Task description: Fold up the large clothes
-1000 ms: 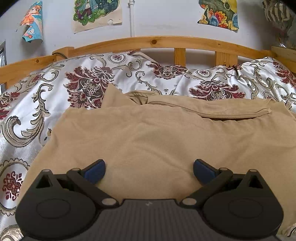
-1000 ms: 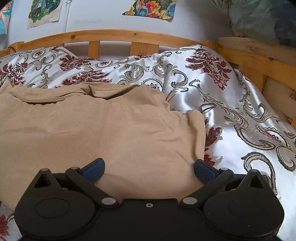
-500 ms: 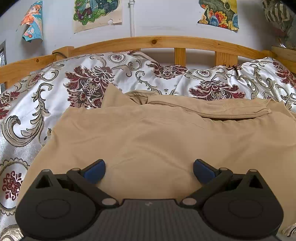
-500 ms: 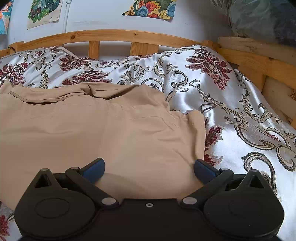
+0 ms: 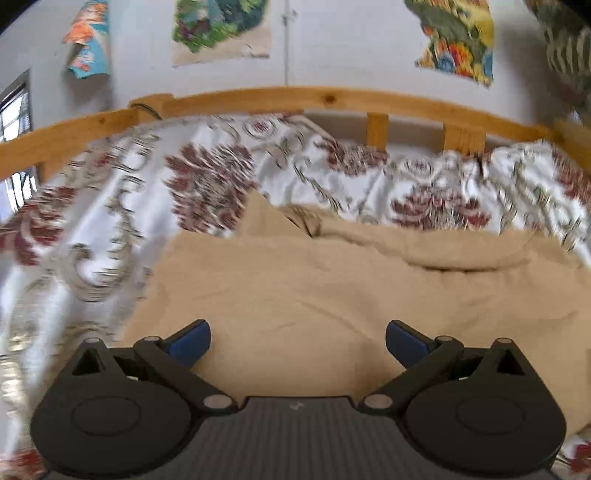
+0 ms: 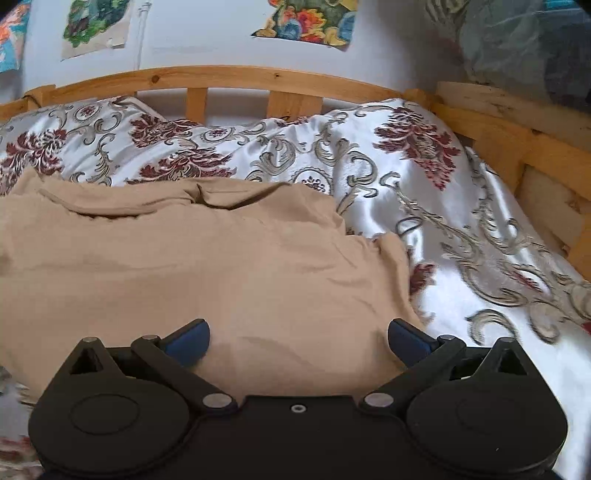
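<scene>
Both grippers — the left gripper and the right gripper — hang with fingers spread wide, gripping nothing, above the near edge of the tan garment, probably lining up a 2-point pinch. It lies flat on the floral bedspread.

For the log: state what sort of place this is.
Probably a bedroom: a wooden slatted bed frame, a white floral satin bedspread with a tan garment spread on it, and colourful paper pictures on the wall.
</scene>
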`<control>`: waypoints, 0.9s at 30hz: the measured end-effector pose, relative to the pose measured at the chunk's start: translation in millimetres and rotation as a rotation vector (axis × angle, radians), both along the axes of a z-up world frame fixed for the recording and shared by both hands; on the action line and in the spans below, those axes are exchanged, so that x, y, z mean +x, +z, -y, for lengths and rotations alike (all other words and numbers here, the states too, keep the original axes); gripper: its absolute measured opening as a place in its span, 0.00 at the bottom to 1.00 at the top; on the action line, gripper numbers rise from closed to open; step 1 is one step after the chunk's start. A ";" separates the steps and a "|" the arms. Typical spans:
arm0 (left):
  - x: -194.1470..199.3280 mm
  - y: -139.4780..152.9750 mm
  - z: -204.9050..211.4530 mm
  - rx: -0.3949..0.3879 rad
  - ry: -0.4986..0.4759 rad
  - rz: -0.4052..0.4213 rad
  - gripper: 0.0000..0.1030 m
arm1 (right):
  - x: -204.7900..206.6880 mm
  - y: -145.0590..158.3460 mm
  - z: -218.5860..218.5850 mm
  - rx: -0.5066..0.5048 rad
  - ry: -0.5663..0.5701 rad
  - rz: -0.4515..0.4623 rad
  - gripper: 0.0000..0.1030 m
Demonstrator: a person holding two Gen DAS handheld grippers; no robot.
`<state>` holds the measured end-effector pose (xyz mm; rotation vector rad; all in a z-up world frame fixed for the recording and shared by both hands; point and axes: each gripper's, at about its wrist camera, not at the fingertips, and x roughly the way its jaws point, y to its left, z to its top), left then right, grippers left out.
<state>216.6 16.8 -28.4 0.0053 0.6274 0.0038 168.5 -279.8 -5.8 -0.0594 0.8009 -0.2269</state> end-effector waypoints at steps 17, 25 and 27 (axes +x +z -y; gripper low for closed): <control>-25.2 -36.7 -106.1 -0.625 0.131 -0.310 0.99 | -50.4 1.4 34.9 0.646 -0.350 -0.126 0.99; -5.6 -40.1 -113.9 -0.658 0.296 -0.255 0.92 | -52.7 -2.8 56.2 0.679 -0.482 0.044 0.77; -6.6 -41.0 -114.3 -0.641 0.327 -0.255 0.79 | -54.5 -6.8 59.1 0.702 -0.500 0.059 0.76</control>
